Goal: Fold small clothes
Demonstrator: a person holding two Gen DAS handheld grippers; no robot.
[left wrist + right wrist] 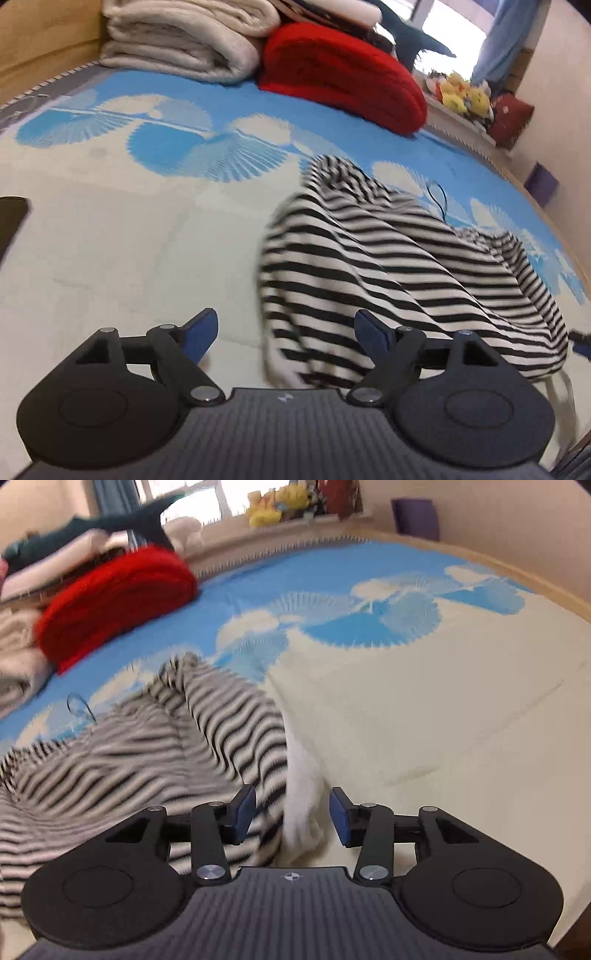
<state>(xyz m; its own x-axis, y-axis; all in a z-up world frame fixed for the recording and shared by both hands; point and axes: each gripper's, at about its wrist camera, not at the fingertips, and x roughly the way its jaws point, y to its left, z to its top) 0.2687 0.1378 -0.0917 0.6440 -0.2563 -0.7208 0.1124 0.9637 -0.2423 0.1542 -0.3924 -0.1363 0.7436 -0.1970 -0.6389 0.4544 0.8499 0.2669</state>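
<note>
While both grippers hang over the bed, lines below run from the jaws outward.

left gripper (284, 332): jaws spread wide, nothing between the pads; the left edge of the striped garment (388, 273) lies below and ahead of the gap, not pinched.
right gripper (291, 818): jaws partly apart; white hem (303, 801) of the garment sits in the gap, blue pads (245, 810) not pressing on it, so no hold.
garment position: black-and-white striped top, bunched and rumpled on the bed sheet (129, 240), lying between the 2 grippers, blurred in both views.
step in hand: judged as a release, cloth loose on the sheet; fold not tidy, still humped.
next move: likely needs a fresh pinch on an edge or corner of the stripes, then flattening or another fold; jaws must come down onto the cloth first.
surroundings: red cushion (343, 77) and folded beige blanket (184, 37) at the far side, yellow plush toys (461, 94) on the sill, a dark flat object (11, 221) at the left edge.
writing: no brand or text readable; only a small emblem on each gripper body, too small to read.
</note>
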